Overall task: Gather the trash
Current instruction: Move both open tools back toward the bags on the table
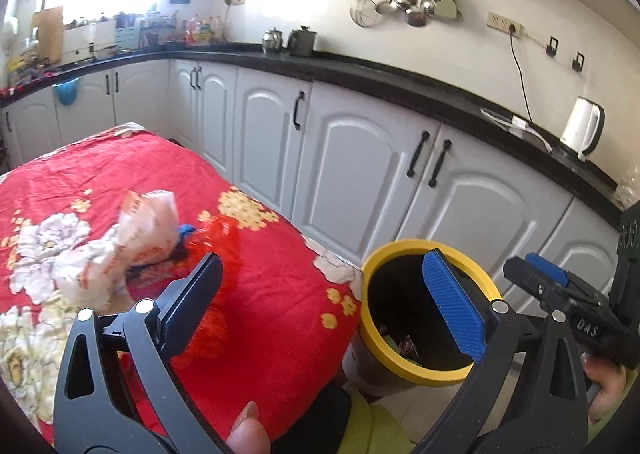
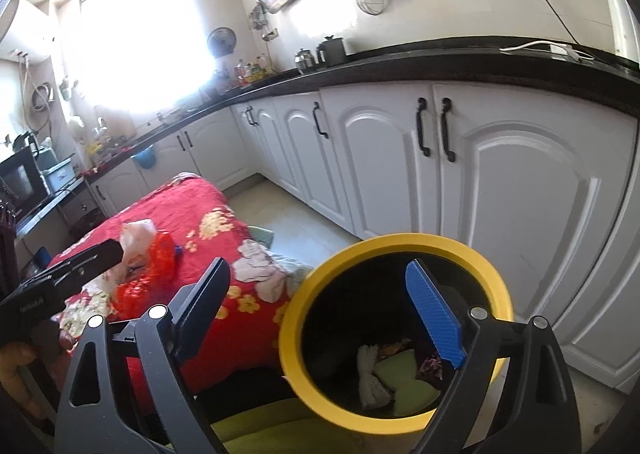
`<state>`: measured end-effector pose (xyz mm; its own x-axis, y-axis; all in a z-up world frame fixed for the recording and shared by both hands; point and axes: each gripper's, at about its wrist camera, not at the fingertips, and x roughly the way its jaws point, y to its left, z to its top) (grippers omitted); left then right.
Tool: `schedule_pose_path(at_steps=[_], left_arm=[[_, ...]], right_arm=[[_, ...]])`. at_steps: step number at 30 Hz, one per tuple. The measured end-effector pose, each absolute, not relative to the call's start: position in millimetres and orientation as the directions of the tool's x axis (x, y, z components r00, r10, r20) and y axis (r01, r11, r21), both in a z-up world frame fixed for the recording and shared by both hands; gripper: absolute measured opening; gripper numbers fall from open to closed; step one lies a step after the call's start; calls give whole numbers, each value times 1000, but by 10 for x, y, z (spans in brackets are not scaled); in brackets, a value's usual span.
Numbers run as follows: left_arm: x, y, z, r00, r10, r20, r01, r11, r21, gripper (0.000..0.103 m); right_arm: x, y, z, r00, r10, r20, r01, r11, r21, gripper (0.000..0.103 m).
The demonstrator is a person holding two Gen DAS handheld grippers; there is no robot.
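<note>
- White kitchen cabinets with black handles run under a black tabletop along the wall, with ladles hanging on a rail above and a white kettle standing near the right end.
- Close in front, a table carries a red flowered cloth.
- On the cloth lies a crumpled white wrapper with orange print; it looks blurred in the left wrist view.
- Just beside the wrapper sits a crumpled red plastic piece, and a small blue scrap shows between them.
- A bin with a yellow rim and a dark inside stands on the floor against the table's corner, in front of the cabinets.
- Inside the bin lie a white bundle, a pale green piece and some dark scraps.
- The left tongs are spread wide and carry nothing; one finger hangs over the cloth near the wrapper, the blue-padded one in front of the bin's mouth.
- The right tongs are also wide apart and empty, poised above the bin, with the blue pad over its opening.
- In the left wrist view the right tongs appear at the far right, beyond the bin.
</note>
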<state>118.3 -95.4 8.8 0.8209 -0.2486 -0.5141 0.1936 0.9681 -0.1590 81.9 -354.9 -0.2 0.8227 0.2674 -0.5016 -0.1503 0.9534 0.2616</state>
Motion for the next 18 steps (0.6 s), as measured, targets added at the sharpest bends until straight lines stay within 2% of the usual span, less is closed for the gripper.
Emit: schedule_pose_path(at_steps=[18], left_arm=[[1096,-431,279,870,-174,-461,99,978,-183,92]], right_arm=[[732,-2879,178,791,366,-490,-287,930,231,88]])
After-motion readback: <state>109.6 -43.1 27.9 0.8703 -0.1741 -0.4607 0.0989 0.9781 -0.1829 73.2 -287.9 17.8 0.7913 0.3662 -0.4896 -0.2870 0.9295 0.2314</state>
